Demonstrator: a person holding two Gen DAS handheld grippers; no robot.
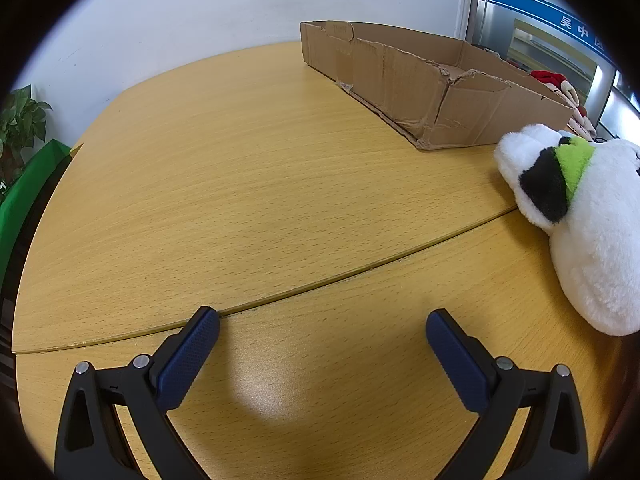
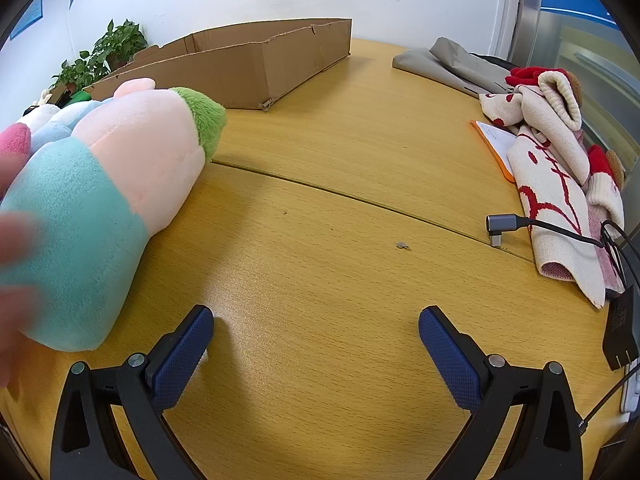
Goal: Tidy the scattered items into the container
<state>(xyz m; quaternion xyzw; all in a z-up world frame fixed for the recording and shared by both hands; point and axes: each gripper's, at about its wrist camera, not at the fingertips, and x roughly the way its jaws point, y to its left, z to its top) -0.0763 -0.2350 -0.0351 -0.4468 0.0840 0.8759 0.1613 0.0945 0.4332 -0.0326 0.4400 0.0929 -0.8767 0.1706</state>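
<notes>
Blurring: hand (image 2: 12, 248) at frame edge

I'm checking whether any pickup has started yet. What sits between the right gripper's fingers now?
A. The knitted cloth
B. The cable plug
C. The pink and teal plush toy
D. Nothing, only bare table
D: the right gripper stands open over the bare table, with the pink and teal plush toy off to its left and the knitted cloth and cable plug off to its right.
</notes>
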